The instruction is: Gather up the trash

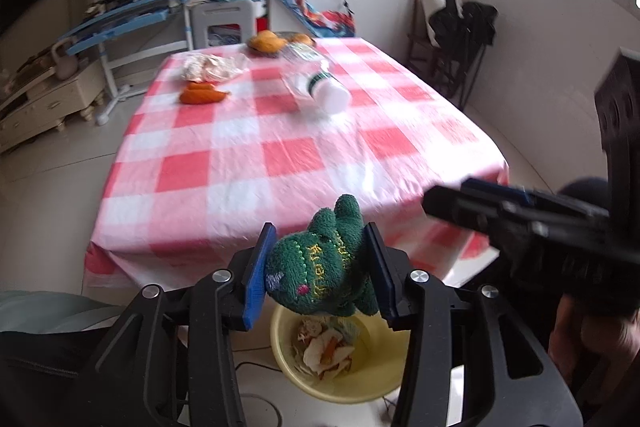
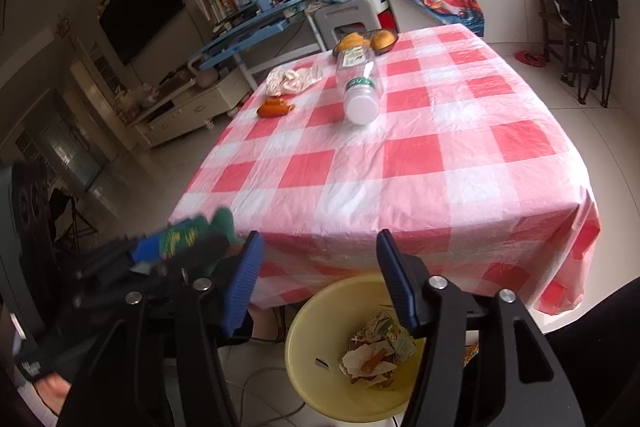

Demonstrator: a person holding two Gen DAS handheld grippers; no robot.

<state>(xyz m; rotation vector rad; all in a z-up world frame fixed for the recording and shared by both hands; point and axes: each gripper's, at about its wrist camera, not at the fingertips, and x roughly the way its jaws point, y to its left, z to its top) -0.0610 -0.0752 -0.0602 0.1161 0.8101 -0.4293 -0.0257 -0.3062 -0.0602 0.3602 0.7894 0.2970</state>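
Observation:
My left gripper (image 1: 320, 263) is shut on a green plush toy (image 1: 320, 267) and holds it in the air right above a yellow bin (image 1: 340, 387) that has paper scraps in it. The toy also shows in the right wrist view (image 2: 192, 231), at the left. My right gripper (image 2: 316, 279) is open and empty above the same bin (image 2: 308, 359), in front of the table's near edge. On the red-and-white checked tablecloth (image 2: 400, 163) lie a clear plastic bottle (image 2: 360, 87) on its side, a crumpled wrapper (image 2: 292, 79) and an orange peel (image 2: 274, 107).
A dark plate with oranges (image 2: 368, 41) stands at the table's far edge. A blue desk (image 2: 256, 23), a white stool (image 2: 348, 21) and a low cabinet (image 2: 192, 107) stand beyond the table. Folded chairs (image 2: 588, 15) are at the right wall. A cable (image 2: 264, 383) lies on the floor by the bin.

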